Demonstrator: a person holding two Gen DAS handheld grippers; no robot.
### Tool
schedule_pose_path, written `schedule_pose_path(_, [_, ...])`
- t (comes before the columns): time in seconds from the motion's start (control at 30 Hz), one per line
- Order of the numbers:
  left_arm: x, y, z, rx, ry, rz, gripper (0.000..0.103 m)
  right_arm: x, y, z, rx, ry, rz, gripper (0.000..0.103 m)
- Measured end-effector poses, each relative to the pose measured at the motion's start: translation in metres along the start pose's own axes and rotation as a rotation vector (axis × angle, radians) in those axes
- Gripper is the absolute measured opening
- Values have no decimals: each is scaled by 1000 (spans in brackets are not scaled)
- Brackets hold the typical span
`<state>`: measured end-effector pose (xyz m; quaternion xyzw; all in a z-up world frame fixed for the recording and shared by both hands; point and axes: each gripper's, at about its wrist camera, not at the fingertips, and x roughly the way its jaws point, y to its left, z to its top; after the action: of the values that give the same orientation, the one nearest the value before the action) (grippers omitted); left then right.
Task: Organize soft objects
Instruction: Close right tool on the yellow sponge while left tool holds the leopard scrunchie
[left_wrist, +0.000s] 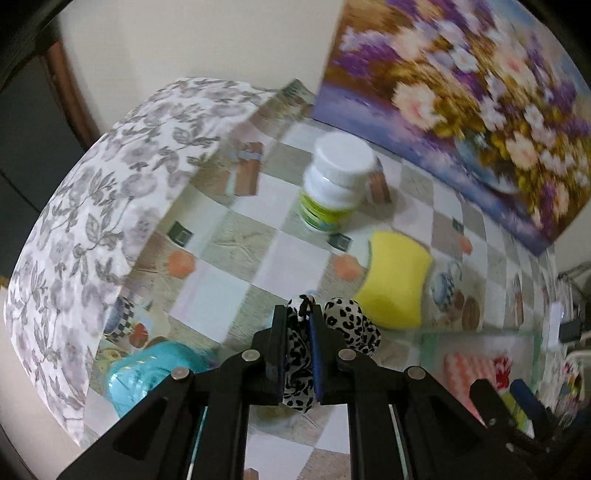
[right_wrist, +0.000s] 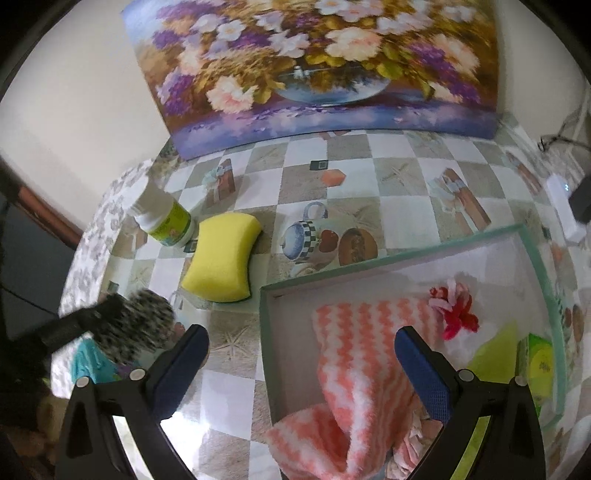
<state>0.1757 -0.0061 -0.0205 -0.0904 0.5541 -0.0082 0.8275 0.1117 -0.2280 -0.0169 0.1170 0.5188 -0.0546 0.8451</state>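
While left tongs (left_wrist: 300, 317) pinch a leopard-print fabric scrunchie (left_wrist: 332, 325), right tongs (right_wrist: 301, 345) gape empty above the checked bench (right_wrist: 369, 177).

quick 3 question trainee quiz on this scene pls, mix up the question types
1. True or false: the left gripper is shut on the leopard-print fabric.
2. Where does the coral zigzag towel lie? A) in the box B) on the yellow sponge C) under the white bottle
3. Fill in: the right gripper is ____ and holds nothing.

Key: 1 true; 2 A; 3 open
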Motion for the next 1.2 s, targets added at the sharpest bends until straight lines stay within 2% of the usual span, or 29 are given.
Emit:
schedule_pose_path(0.33, [3,40,17,-107,-20,-26,11,16,37,5,-78,-27,29,102])
schedule_pose_path(0.53, [7,52,23,-140,-24,-55,11,31,50,11,-79,-31,64,102])
schedule_pose_path(0.93, [14,61,28,-157,-5,-86,11,75,86,26,-141,22,40,102])
schedule_pose_path(1.2, [17,62,30,-162,7,-90,11,99,101,29,-185,52,-6,102])
